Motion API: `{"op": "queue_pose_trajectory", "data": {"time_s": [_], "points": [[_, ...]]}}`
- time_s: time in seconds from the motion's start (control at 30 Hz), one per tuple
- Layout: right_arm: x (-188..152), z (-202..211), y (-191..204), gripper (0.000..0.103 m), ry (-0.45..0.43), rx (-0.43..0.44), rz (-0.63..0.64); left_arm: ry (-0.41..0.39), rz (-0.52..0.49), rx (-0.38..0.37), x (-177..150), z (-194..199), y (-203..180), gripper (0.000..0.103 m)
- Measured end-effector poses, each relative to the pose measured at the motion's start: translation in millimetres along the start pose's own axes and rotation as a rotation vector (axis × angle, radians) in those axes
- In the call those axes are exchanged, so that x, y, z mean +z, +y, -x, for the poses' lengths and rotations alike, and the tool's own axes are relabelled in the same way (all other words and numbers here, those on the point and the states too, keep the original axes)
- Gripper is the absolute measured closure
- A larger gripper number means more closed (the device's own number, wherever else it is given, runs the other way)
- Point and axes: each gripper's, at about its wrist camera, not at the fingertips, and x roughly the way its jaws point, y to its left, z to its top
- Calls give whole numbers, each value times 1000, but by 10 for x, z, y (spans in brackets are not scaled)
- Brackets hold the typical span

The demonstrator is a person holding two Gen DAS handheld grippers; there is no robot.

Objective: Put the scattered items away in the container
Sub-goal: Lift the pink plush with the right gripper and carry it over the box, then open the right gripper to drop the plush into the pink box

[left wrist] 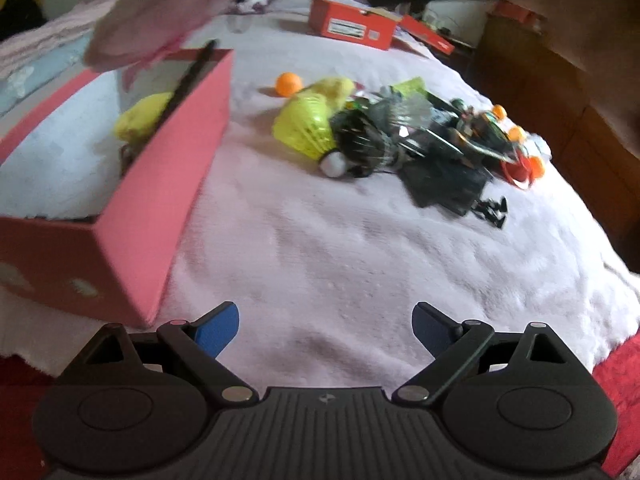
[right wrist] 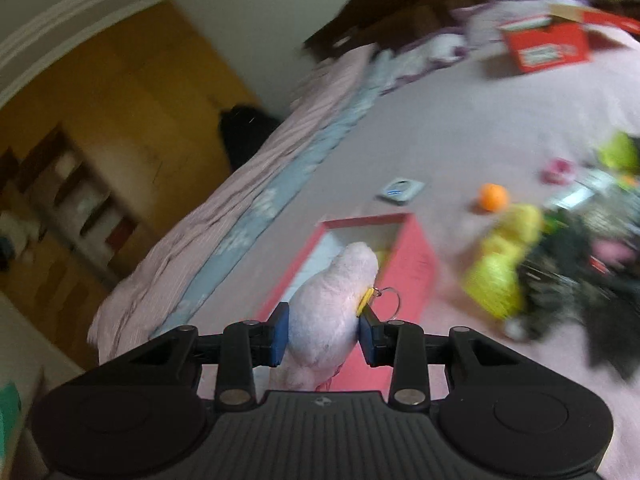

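A pink open box stands on the white bedspread at the left, with a yellow item inside; the box also shows in the right wrist view. My right gripper is shut on a pale pink plush toy with a key ring, held above the box; the toy appears blurred in the left wrist view. My left gripper is open and empty, low over the bedspread beside the box. A heap of scattered items lies to the right: yellow shuttlecocks, black pieces, orange balls.
A red shoebox sits at the far end of the bed. A wooden cabinet stands along the right side. Folded pink and blue bedding lies beyond the box. A small square packet lies on the bedspread.
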Motion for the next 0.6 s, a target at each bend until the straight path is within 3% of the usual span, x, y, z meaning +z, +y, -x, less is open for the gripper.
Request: {"op": "queue_pose_trajectory", "data": {"time_s": [0.17,0.2,0.27,0.47,0.6], "points": [[190,-516,355,57,94,-26,74,-2,100,5,36,18,280,8],[227,-563,387,48,96,-38,78,-7,102,16,38,29,315,8],[297,-622,440,44,95,-58,85,-14,106,31,43,45,374,8],[310,-184,181,37,20,-80,53,-25,115,25,116,53,400,8],[80,360,-322,34,-38,-175,-9,-32,71,11,204,35,253,7]]}}
